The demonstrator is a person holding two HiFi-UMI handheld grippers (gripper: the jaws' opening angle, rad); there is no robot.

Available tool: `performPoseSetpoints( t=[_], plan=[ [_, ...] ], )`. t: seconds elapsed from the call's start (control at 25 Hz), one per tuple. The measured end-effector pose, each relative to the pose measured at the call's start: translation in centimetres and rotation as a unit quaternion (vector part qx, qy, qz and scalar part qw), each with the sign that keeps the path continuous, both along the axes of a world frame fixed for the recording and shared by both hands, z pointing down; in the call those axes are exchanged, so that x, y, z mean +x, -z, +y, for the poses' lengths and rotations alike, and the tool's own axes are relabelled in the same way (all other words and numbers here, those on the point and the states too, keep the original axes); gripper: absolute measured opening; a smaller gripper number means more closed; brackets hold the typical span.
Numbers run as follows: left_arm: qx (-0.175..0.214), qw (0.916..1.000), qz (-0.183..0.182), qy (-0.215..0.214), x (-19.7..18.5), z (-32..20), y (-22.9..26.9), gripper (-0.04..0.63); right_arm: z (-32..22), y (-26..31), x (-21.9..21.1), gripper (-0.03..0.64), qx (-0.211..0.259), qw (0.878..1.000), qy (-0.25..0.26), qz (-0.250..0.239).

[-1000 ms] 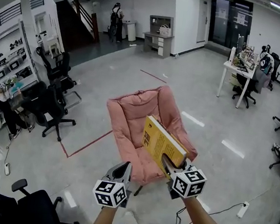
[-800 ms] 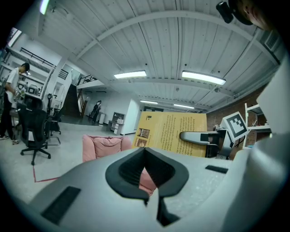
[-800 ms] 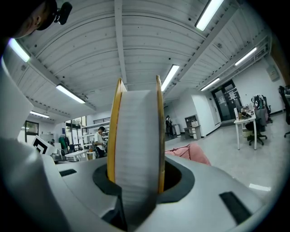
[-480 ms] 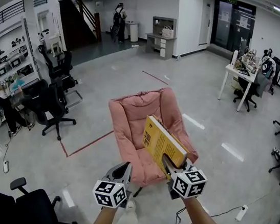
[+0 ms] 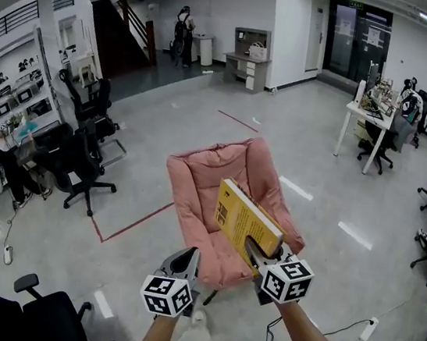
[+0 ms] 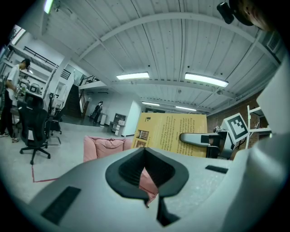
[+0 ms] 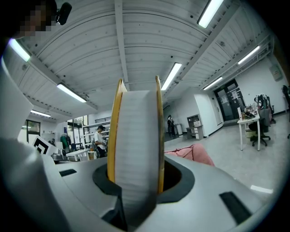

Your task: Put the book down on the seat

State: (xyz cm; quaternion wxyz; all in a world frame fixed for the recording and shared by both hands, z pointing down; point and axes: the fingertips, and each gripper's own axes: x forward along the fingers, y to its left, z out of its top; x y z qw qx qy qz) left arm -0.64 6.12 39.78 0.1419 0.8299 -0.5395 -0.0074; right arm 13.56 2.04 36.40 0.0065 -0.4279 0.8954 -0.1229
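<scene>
A yellow book [image 5: 244, 219] is held upright and tilted in my right gripper [image 5: 254, 250], which is shut on its lower edge. It hangs over the right front part of a pink padded seat [image 5: 207, 185] on the floor ahead. In the right gripper view the book's page edges [image 7: 136, 154] face the camera between the jaws, with the pink seat [image 7: 195, 153] beyond. My left gripper [image 5: 184, 261] sits lower left of the book, shut and holding nothing. In the left gripper view the book's cover [image 6: 170, 131] and the pink seat [image 6: 102, 146] lie ahead.
Black office chairs [image 5: 81, 159] stand at the left, with another [image 5: 35, 314] near my left side. A red tape line [image 5: 131, 221] crosses the floor left of the seat. A white desk [image 5: 367, 116] stands far right. A cable and power strip [image 5: 368, 329] lie at lower right.
Both grippers and the view have edged slightly toward the pink seat. The book stays in the right gripper at the same tilt.
</scene>
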Motion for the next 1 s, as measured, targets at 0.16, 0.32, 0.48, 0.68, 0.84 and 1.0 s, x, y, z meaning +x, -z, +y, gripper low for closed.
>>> performPoseSetpoints(
  t=[0.16, 0.32, 0.48, 0.68, 0.84, 1.0],
  plan=[
    [-0.001, 1.0000, -0.001, -0.002, 0.1, -1.2, 0.1, 0.005, -1.3, 0.2, 0.1, 0.155, 0.000, 1.000, -0.002, -0.001],
    [-0.005, 1.0000, -0.003, -0.001, -0.2, -2.5, 0.0, 0.005, -2.7, 0.1, -0.1, 0.155, -0.003, 1.000, -0.002, -0.003],
    [-0.006, 1.0000, -0.005, -0.003, -0.5, -4.0, 0.0, 0.005, -4.0, -0.1, -0.5, 0.155, -0.006, 1.000, -0.001, -0.003],
    [-0.010, 0.9999, -0.004, -0.006, -0.8, -5.7, -0.1, 0.005, -5.6, -0.3, -0.8, 0.155, -0.011, 1.000, -0.003, -0.003],
    [-0.013, 0.9999, -0.003, -0.009, -1.0, -6.8, -0.5, 0.005, -6.8, -0.7, -1.0, 0.155, -0.015, 1.000, -0.005, -0.002],
    [-0.016, 0.9998, 0.000, -0.010, -1.4, -8.0, -0.7, 0.005, -7.9, -0.9, -1.5, 0.155, -0.018, 1.000, -0.007, -0.003]
  ],
)
